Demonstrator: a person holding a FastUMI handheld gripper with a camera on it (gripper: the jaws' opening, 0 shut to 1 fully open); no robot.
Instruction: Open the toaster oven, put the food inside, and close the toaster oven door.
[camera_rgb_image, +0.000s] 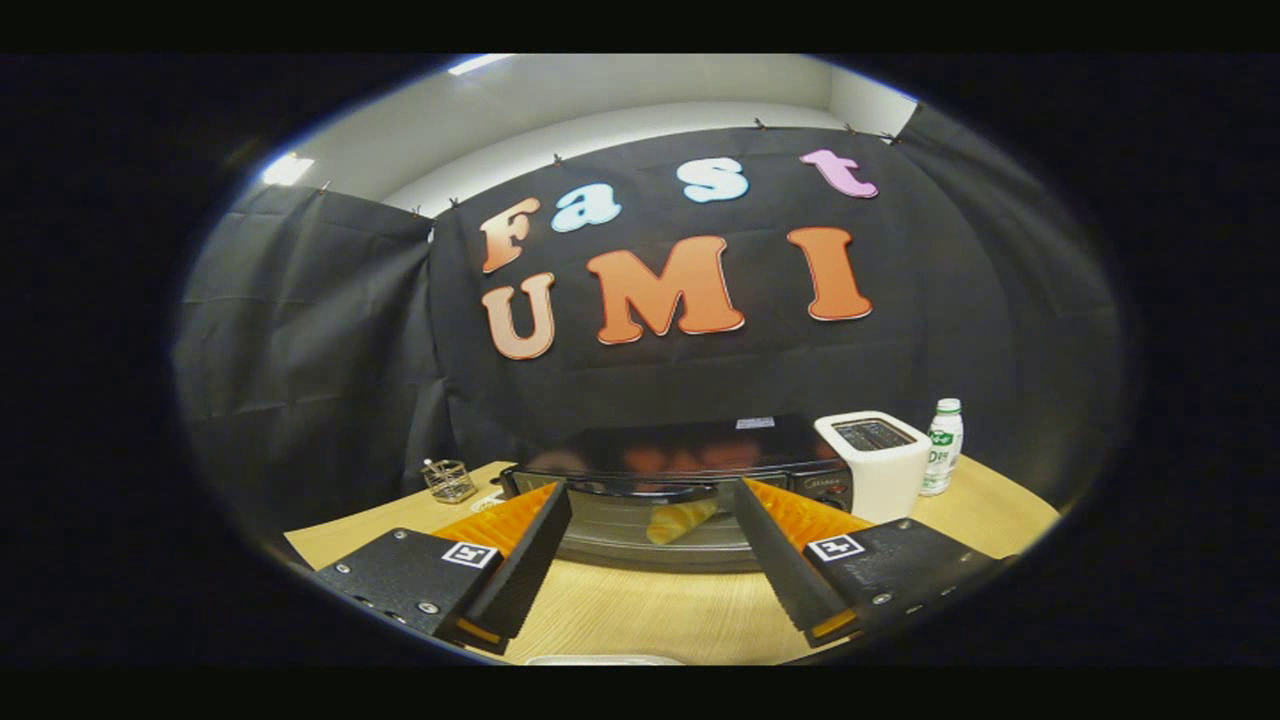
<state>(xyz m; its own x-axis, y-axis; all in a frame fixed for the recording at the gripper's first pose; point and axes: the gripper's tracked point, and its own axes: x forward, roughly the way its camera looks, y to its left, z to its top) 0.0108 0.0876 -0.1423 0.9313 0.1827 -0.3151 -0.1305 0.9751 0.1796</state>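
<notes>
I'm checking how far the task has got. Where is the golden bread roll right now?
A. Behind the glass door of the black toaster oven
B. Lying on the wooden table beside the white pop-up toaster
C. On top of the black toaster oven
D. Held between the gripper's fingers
A: the golden bread roll shows through the glass door of the black toaster oven, beyond the open, empty gripper.

Recording booth: black cloth walls (330, 330); wooden table (680, 610); toaster oven (680, 470); toaster (880, 465).
</notes>
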